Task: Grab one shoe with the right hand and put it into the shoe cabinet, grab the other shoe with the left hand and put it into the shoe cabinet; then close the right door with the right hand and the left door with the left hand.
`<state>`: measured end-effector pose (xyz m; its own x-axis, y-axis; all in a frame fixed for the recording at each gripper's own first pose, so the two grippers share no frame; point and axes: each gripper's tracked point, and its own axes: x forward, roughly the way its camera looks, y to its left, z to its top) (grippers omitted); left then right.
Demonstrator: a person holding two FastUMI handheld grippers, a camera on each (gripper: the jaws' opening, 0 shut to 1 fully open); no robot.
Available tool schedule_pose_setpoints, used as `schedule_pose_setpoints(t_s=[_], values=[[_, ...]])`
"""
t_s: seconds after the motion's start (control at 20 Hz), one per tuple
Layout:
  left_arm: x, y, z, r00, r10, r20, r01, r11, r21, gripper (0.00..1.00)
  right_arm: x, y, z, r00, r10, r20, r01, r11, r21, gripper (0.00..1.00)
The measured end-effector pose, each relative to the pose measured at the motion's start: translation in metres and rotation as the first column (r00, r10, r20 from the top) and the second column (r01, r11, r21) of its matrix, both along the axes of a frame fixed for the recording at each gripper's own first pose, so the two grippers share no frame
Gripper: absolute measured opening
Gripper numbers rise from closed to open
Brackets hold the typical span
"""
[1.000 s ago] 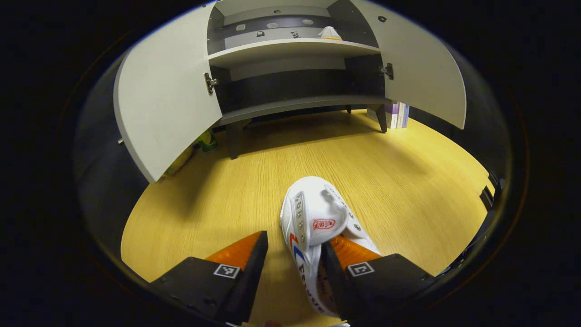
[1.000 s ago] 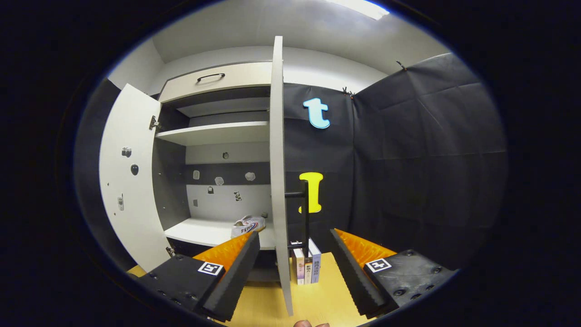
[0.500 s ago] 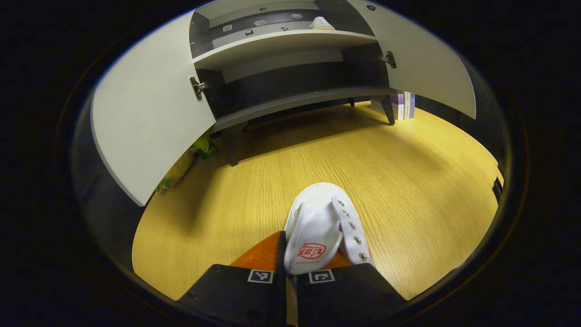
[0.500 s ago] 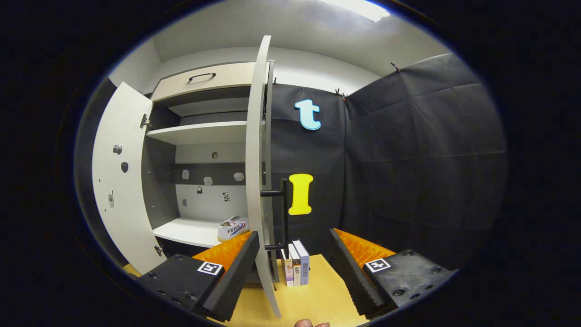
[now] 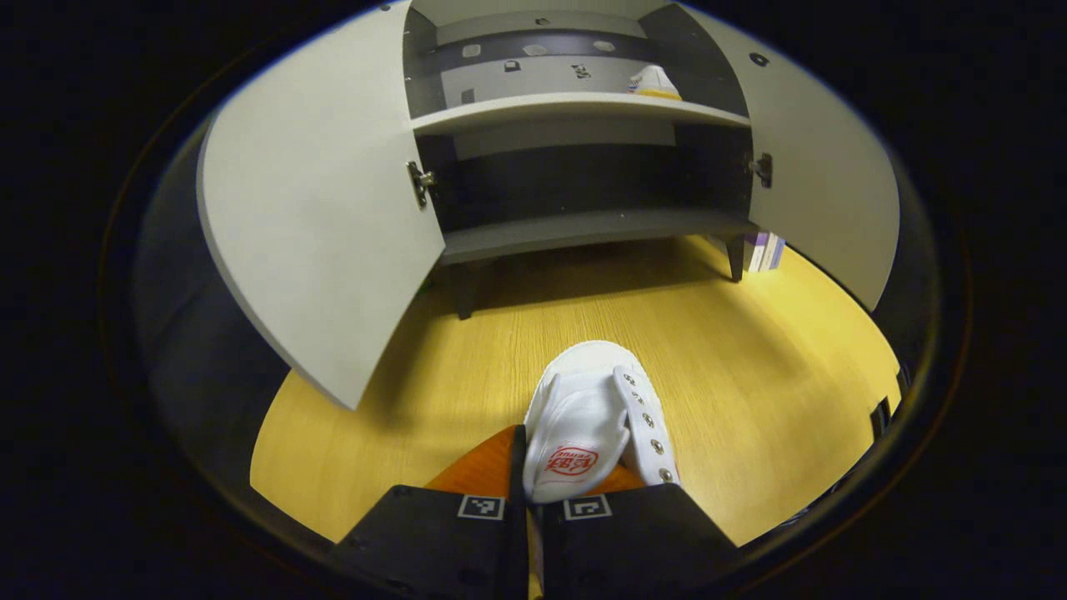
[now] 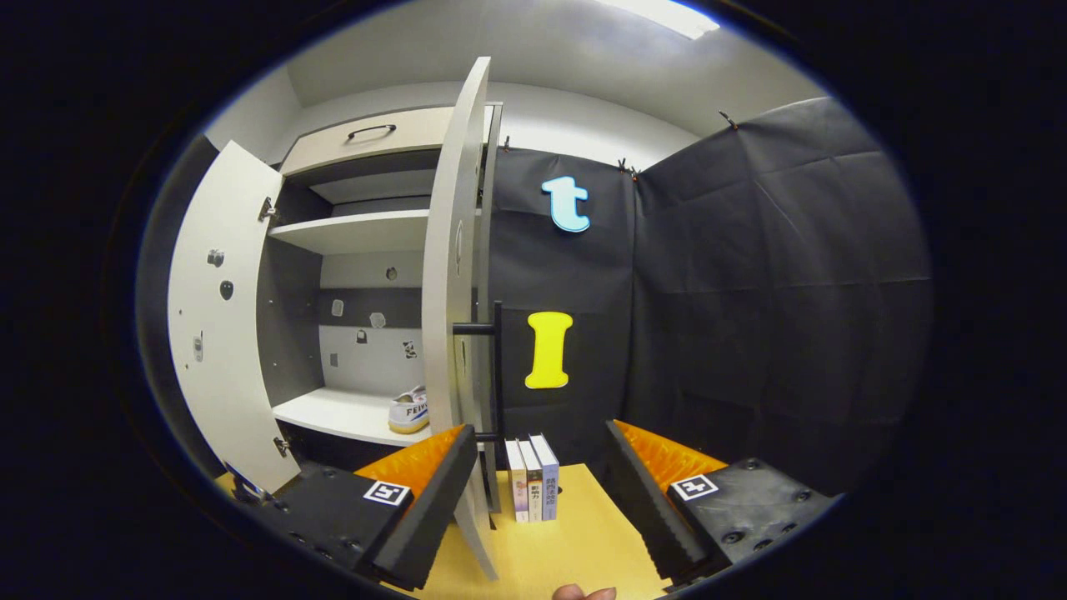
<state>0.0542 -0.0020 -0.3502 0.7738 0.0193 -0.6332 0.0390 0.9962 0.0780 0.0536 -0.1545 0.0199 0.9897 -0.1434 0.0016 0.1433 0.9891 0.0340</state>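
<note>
Looking like step 2 here: left gripper (image 5: 528, 500) is clenched on the white shoe (image 5: 588, 417) out on the floor before the shoe cabinet (image 5: 583, 104), right gripper (image 6: 538, 492) hangs released, so next it needs lifting onto a shelf beside shoe 1 (image 6: 408, 412).

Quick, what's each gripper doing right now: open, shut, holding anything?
Left gripper: shut on the white shoe, pinching it at the tongue.
Right gripper: open, holding nothing, beside the cabinet's right door.
</note>
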Motion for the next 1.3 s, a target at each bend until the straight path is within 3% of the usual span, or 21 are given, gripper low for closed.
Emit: schedule_pose_setpoints(t_s=[0.2,0.4,0.65,1.15,1.3], values=[[0.009,0.001,0.065,0.996,0.083,0.028,-0.081,0.995,-0.053,0.11,0.002,-0.005,-0.01,0.999,0.019,-0.037,-0.016,0.997,0.078,0.98],[0.034,-0.001,0.131,0.99,0.118,0.082,-0.111,0.99,-0.083,0.11,0.007,-0.01,-0.019,0.998,0.043,-0.035,-0.039,0.994,0.104,0.98],[0.081,-0.006,0.201,0.981,0.116,0.153,-0.103,0.991,-0.09,0.11,0.015,-0.02,-0.031,0.998,0.052,-0.046,-0.044,0.987,0.155,0.98],[0.195,-0.013,0.299,0.968,0.119,0.222,-0.1,0.99,-0.094,0.11,0.029,-0.04,-0.039,0.998,0.052,-0.029,-0.049,0.993,0.105,0.98],[0.238,-0.009,0.312,0.968,0.109,0.227,-0.101,0.994,-0.047,0.11,0.031,-0.046,-0.038,0.998,0.057,-0.022,-0.055,0.994,0.097,0.98]])
